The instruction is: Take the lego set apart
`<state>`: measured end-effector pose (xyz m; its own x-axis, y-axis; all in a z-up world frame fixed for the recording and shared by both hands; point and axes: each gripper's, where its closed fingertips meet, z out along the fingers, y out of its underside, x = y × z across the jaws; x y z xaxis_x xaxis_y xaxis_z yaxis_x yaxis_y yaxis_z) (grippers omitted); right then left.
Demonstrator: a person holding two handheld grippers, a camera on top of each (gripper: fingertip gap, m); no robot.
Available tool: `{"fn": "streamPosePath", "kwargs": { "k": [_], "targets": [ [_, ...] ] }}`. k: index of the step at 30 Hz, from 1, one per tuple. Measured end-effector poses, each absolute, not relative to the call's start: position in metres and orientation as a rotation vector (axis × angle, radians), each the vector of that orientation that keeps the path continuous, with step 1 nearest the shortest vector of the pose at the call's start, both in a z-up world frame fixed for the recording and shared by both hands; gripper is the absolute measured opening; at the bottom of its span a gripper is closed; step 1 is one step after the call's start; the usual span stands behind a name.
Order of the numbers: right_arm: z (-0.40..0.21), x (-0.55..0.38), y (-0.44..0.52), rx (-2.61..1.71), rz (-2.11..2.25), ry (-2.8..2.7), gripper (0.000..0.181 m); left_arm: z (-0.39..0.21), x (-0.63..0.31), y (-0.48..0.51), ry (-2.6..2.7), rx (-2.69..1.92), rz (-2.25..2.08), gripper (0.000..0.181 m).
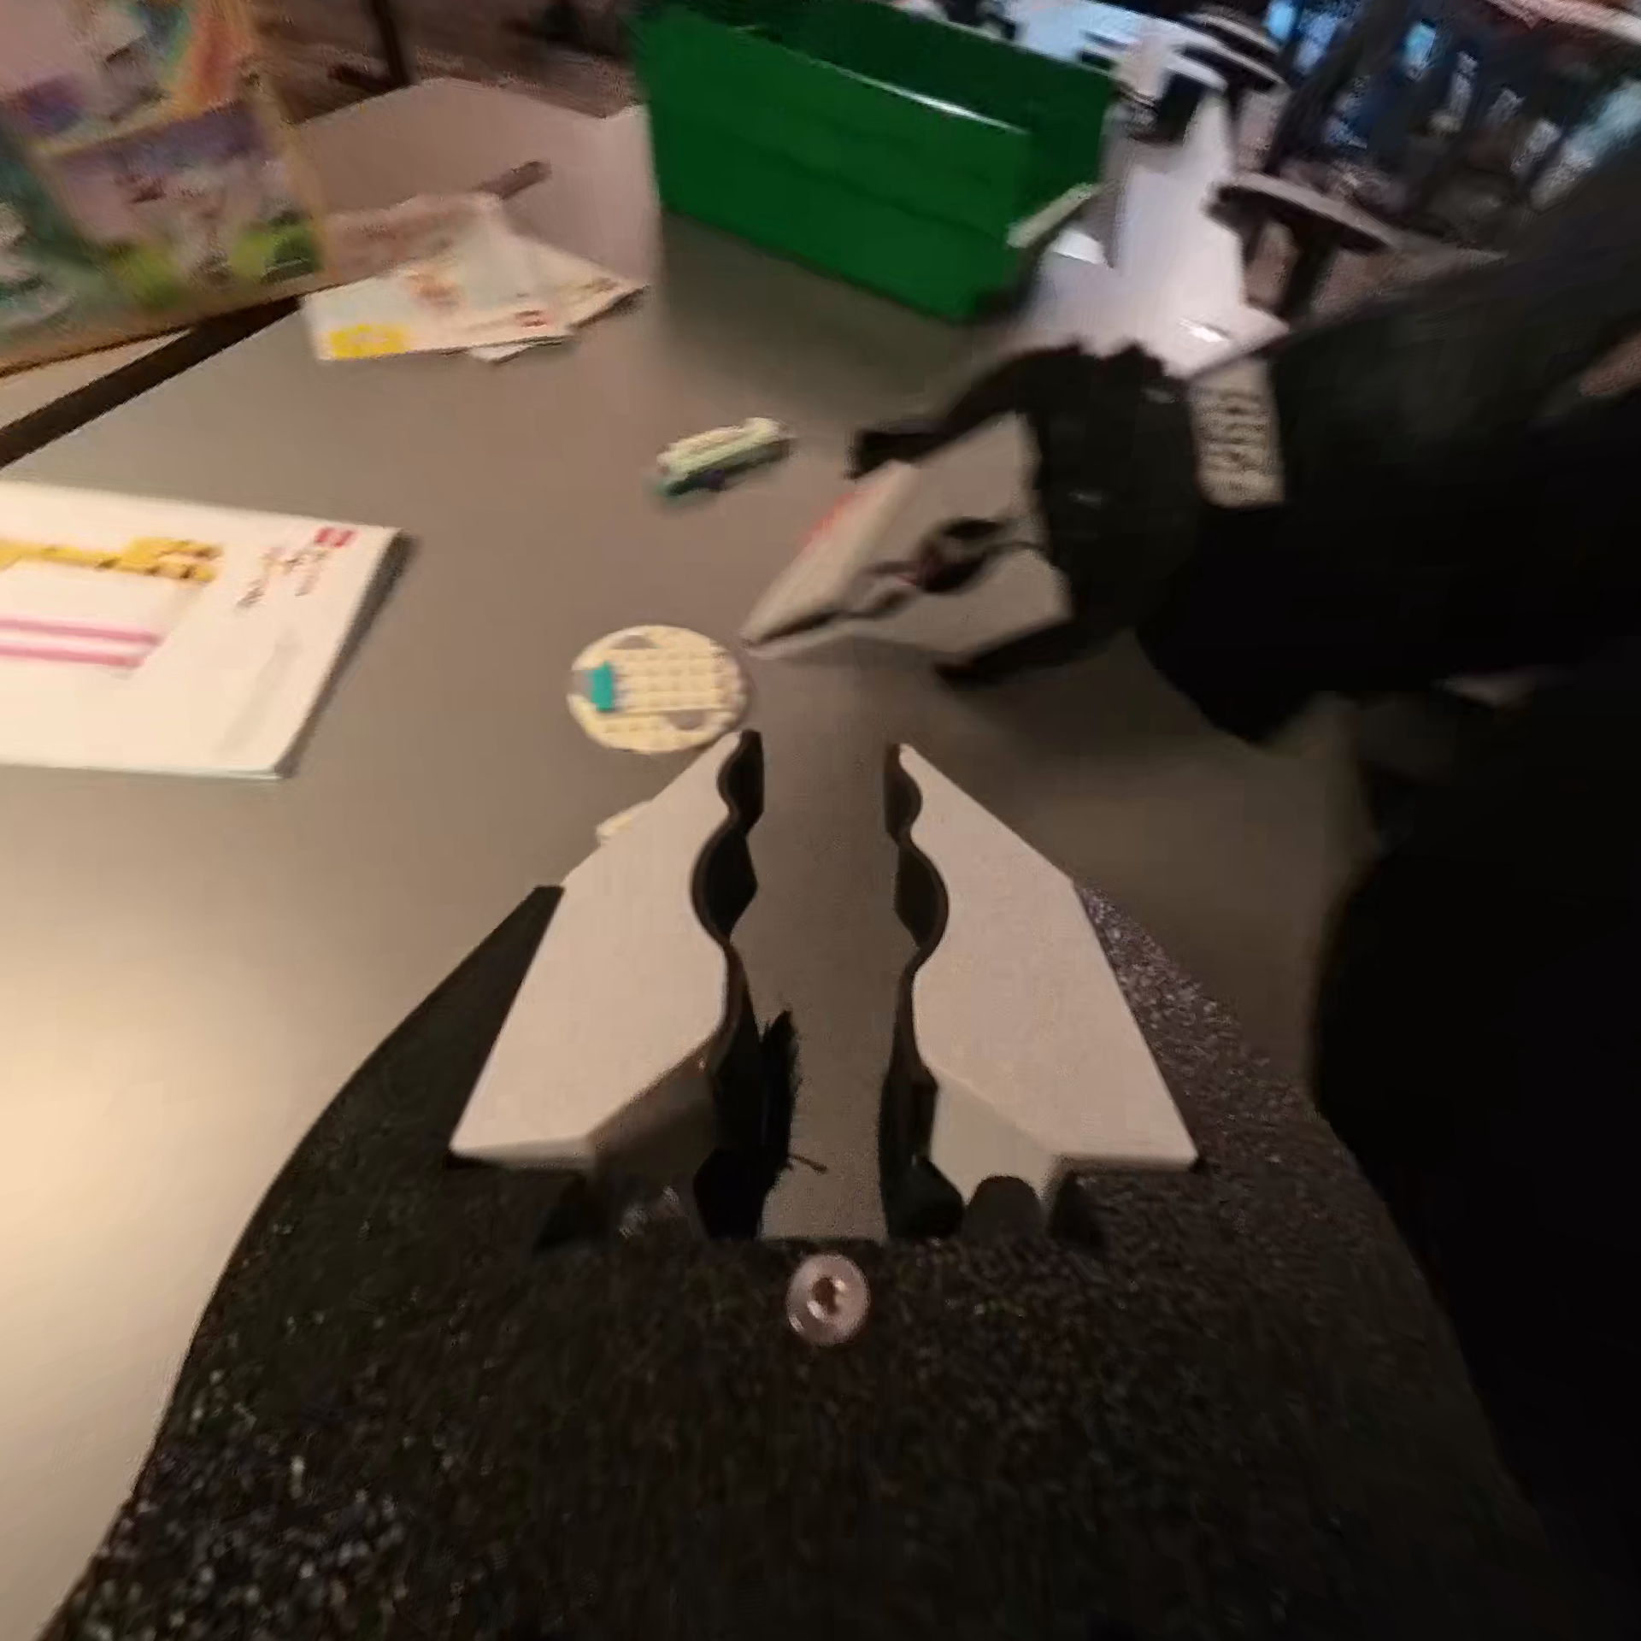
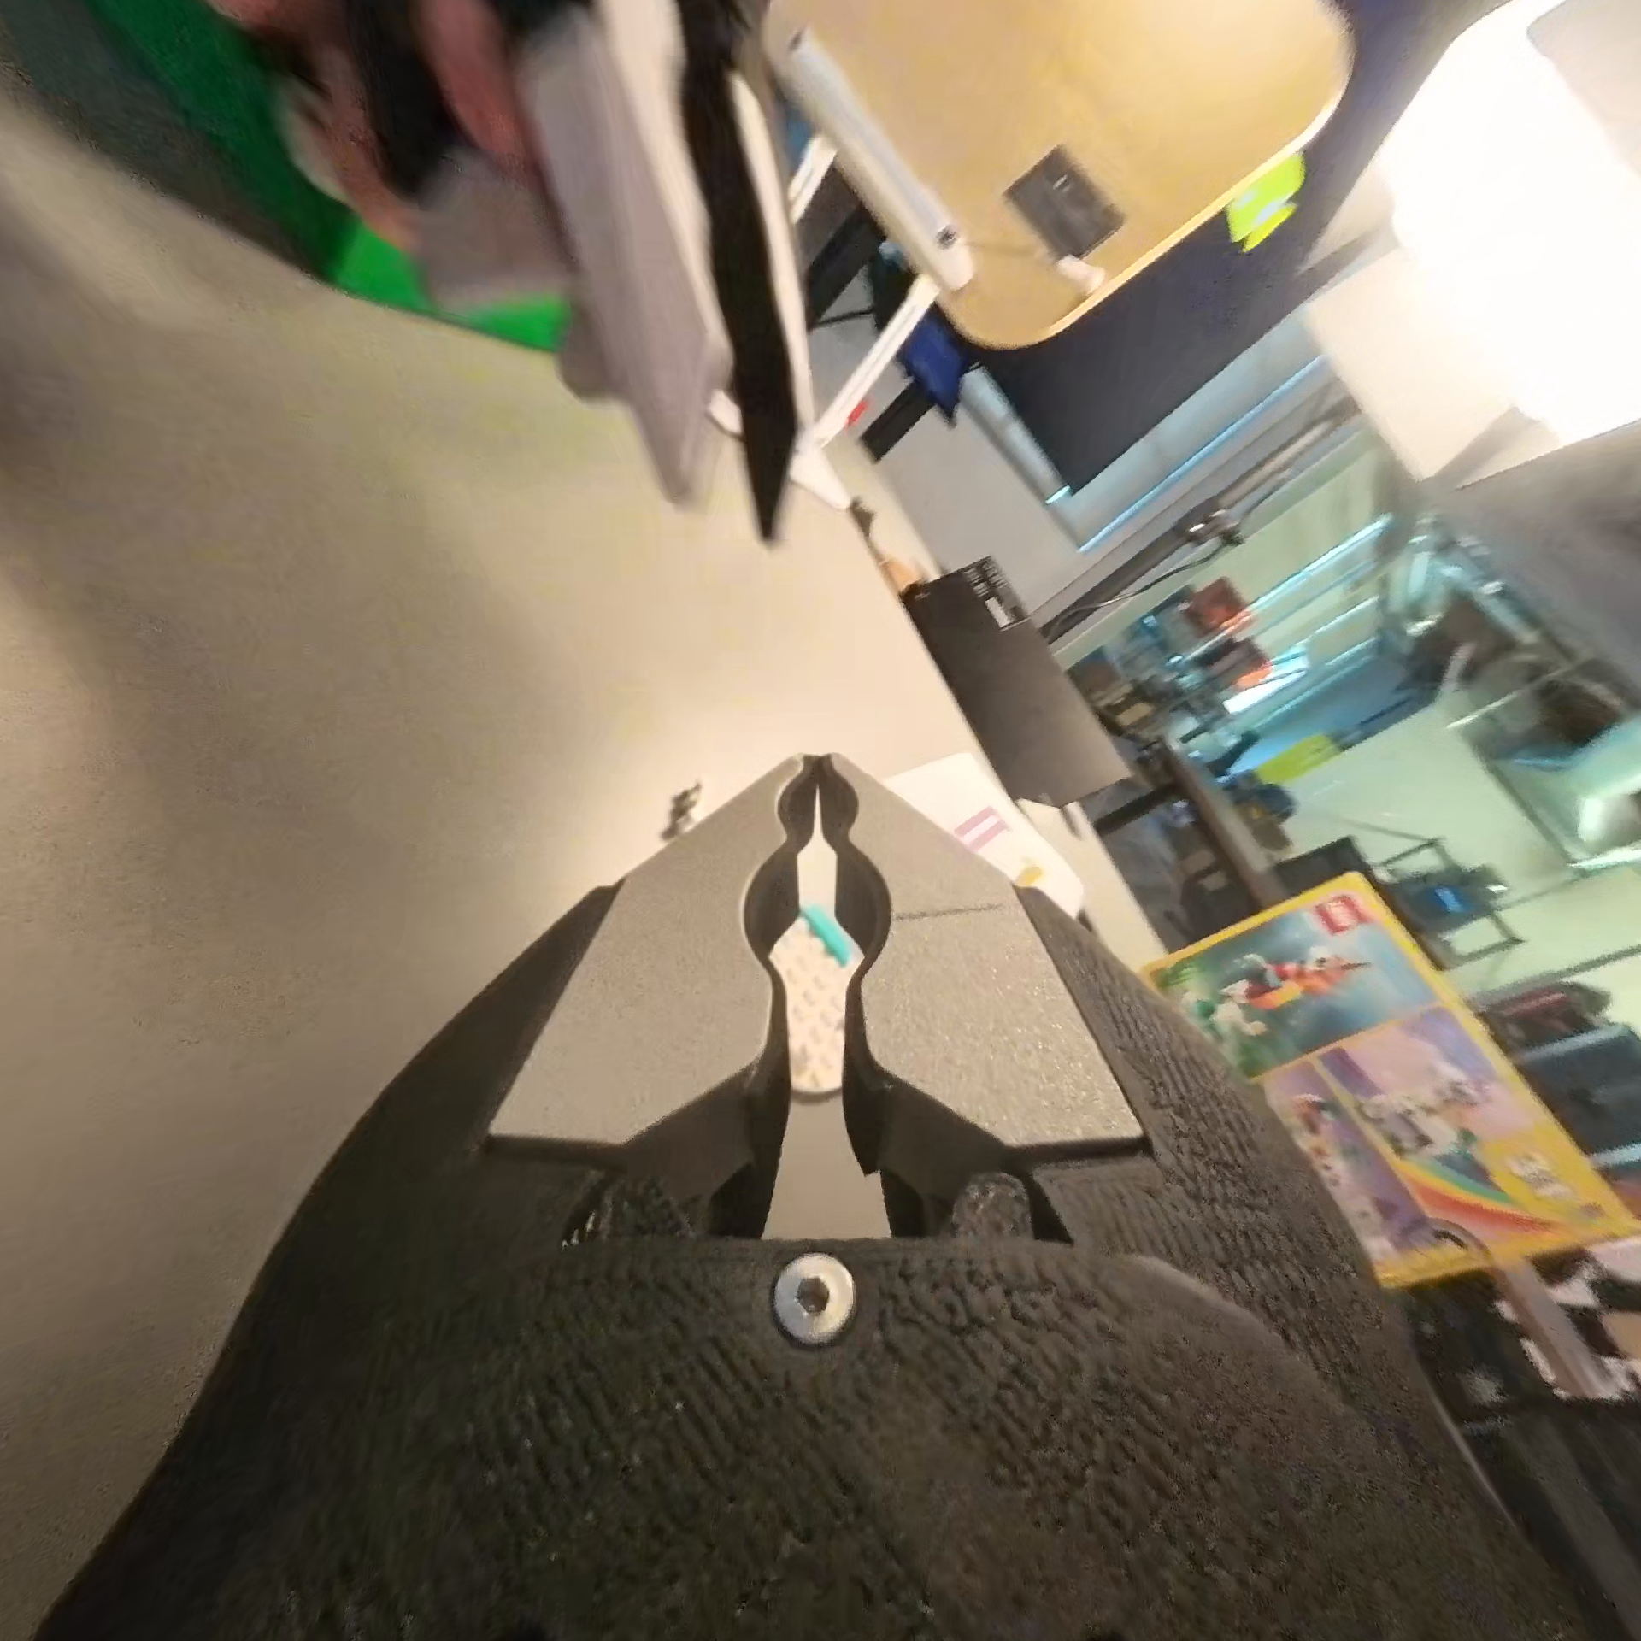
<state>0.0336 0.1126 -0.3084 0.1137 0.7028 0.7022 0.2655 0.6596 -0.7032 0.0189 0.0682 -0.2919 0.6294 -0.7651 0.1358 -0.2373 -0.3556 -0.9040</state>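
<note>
The lego set's round plate (image 1: 655, 682) lies flat on the table (image 1: 444, 888), so the gaping left gripper (image 1: 826, 755) pins its rim while the closed, empty right gripper (image 1: 755, 635) lifts the teal brick (image 1: 602, 688).

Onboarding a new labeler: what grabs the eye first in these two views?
The round studded plate with its teal brick lies on the grey table just ahead of the open left gripper. The right gripper, fingers closed, points at it from the right. Behind stand a green bin and, to the left, a white booklet.
</note>
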Motion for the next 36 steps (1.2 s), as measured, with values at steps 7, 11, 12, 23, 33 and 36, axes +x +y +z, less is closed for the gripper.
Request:
{"fn": "streamPosePath", "kwargs": {
  "k": [7,11,12,23,33,36],
  "targets": [
    [-0.285,0.040,0.110,-0.809,0.470,-1.318,0.000,-0.325,-0.005,-0.040,0.897,-2.145,-0.573,0.023],
    [-0.286,0.040,0.110,-0.831,0.493,-1.311,0.000,-0.352,-0.016,-0.062,0.769,-2.234,-0.561,0.021],
    [-0.286,0.040,0.110,-0.833,0.490,-1.311,0.000,-0.358,-0.018,-0.065,0.747,-2.250,-0.561,0.021],
    [-0.288,0.044,0.117,-0.869,0.469,-1.293,0.000,-0.378,-0.026,-0.065,0.654,-2.264,-0.484,0.012],
    [-0.290,0.045,0.120,-0.886,0.468,-1.290,0.000,-0.379,-0.020,-0.067,0.699,-2.248,-0.486,0.000],
    [-0.290,0.045,0.120,-0.889,0.469,-1.289,0.000,-0.379,-0.022,-0.067,0.722,-2.239,-0.443,0.007]
  ]
}}
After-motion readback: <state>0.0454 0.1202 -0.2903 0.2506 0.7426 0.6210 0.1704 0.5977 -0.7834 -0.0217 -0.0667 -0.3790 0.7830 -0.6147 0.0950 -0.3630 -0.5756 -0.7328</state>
